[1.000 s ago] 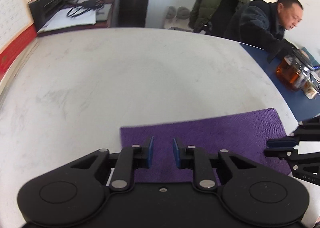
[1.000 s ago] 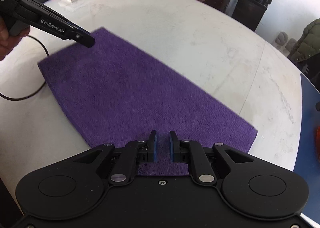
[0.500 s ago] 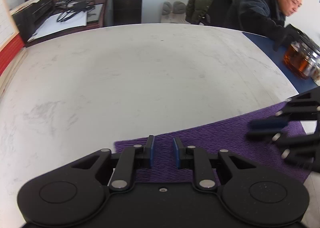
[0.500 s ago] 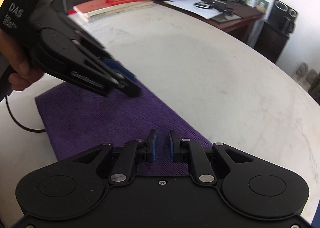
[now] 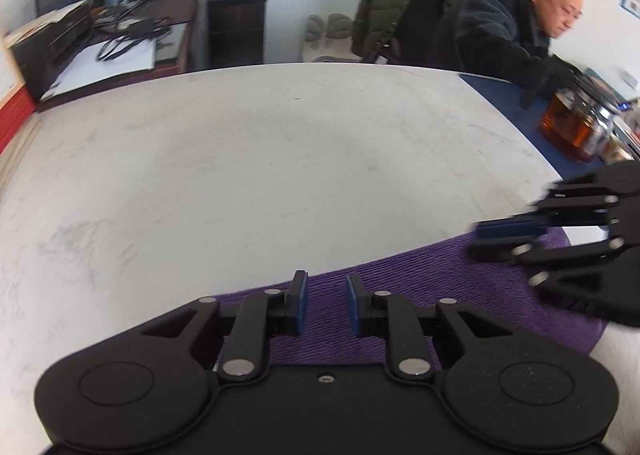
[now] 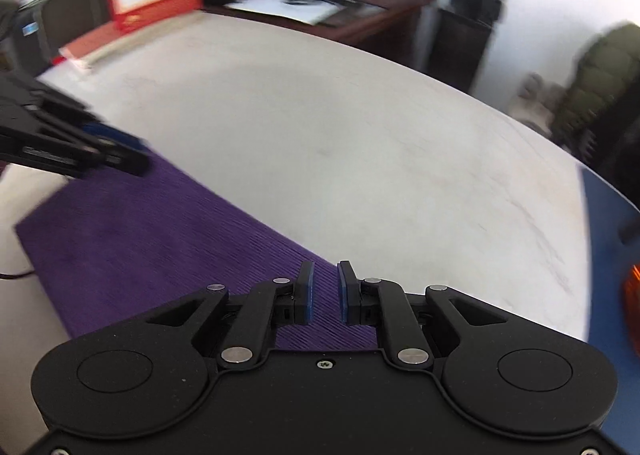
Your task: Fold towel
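A flat purple terry towel (image 5: 432,287) lies near the front edge of a round white marble-look table (image 5: 260,159), with the left gripper (image 5: 323,305) over its far left edge and the right gripper (image 6: 324,293) over its far right edge, both narrowly parted and gripping nothing.

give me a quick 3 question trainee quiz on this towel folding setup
1. True or false: the purple towel lies flat on the white table.
2. What is held between the left gripper fingers? A) towel edge B) nothing C) a cable
3. Which gripper shows at the right edge of the left wrist view?

Key:
1. True.
2. B: a narrow gap, with the towel seen through it.
3. The right gripper.
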Demonstrator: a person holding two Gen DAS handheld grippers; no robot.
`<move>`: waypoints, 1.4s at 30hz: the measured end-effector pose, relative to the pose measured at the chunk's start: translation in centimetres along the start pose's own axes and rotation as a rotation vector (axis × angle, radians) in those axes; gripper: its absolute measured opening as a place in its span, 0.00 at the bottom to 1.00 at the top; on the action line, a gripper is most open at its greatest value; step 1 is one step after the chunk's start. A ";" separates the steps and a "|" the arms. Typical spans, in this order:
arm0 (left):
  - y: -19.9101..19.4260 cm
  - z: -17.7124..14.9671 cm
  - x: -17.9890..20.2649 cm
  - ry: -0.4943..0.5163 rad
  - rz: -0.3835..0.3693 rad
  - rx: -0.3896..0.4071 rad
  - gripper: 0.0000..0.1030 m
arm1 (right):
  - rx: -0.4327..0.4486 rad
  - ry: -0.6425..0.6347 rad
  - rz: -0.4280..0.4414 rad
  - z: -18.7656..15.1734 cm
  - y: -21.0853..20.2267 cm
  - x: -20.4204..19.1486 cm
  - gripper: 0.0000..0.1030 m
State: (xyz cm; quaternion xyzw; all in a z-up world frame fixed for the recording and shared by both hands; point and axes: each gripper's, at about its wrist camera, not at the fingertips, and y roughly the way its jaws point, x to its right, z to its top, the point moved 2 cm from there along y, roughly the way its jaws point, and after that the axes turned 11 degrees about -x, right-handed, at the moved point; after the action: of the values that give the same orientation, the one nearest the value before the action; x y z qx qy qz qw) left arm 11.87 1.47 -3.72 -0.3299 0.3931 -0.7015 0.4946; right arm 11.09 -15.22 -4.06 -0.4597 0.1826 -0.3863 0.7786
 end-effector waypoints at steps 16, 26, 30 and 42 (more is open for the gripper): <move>-1.6 -4.8 -3.1 -0.132 0.095 -0.004 0.18 | -0.018 0.247 -0.081 -5.5 -1.1 6.4 0.16; -2.7 -5.6 3.7 0.034 -0.045 -0.030 0.18 | 0.021 0.135 0.017 -5.4 -3.3 0.6 0.16; -2.5 -8.2 3.7 0.063 -0.005 -0.010 0.19 | -0.007 0.007 0.089 -5.7 -2.0 -3.8 0.15; -5.3 -11.6 -0.7 -0.133 0.079 -0.019 0.19 | -0.067 0.214 -0.075 -12.9 -5.4 1.2 0.15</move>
State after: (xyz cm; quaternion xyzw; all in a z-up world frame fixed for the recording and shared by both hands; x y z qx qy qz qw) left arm -0.12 5.80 -4.57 -0.3647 0.3786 -0.6542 0.5437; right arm 1.24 -25.10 -5.91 -0.4481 0.2600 -0.4557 0.7238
